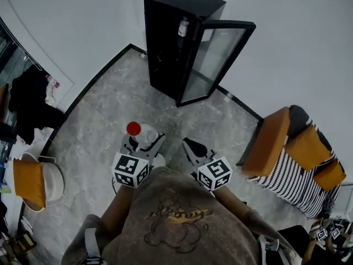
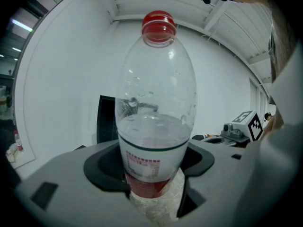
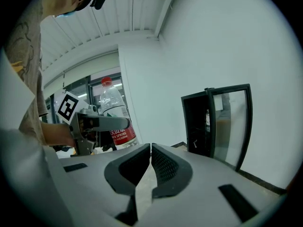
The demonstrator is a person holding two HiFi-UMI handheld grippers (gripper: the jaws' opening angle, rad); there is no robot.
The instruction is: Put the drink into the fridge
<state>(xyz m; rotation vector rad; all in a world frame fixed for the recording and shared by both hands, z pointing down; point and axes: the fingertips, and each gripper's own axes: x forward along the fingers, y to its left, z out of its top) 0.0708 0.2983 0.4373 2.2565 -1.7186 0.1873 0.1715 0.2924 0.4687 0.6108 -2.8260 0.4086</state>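
Note:
A clear drink bottle [image 2: 154, 112] with a red cap and a red-and-white label stands upright between the jaws of my left gripper [image 2: 154, 183], which is shut on its lower body. In the head view the bottle [image 1: 138, 132] shows its red cap just ahead of my left gripper [image 1: 144, 143]. My right gripper [image 1: 191, 146] is beside it, jaws pressed together with nothing between them [image 3: 150, 161]. The black fridge [image 1: 179, 40] stands ahead by the wall with its glass door [image 1: 215, 59] swung open; a bottle sits on an upper shelf. From the right gripper view the fridge [image 3: 213, 124] is ahead to the right and the held bottle [image 3: 116, 119] to the left.
An orange and striped sofa [image 1: 298, 159] stands to the right. A round chair with an orange cushion [image 1: 33, 184] and dark clothes [image 1: 30, 101] are at the left. Grey stone floor [image 1: 105, 115] lies between me and the fridge.

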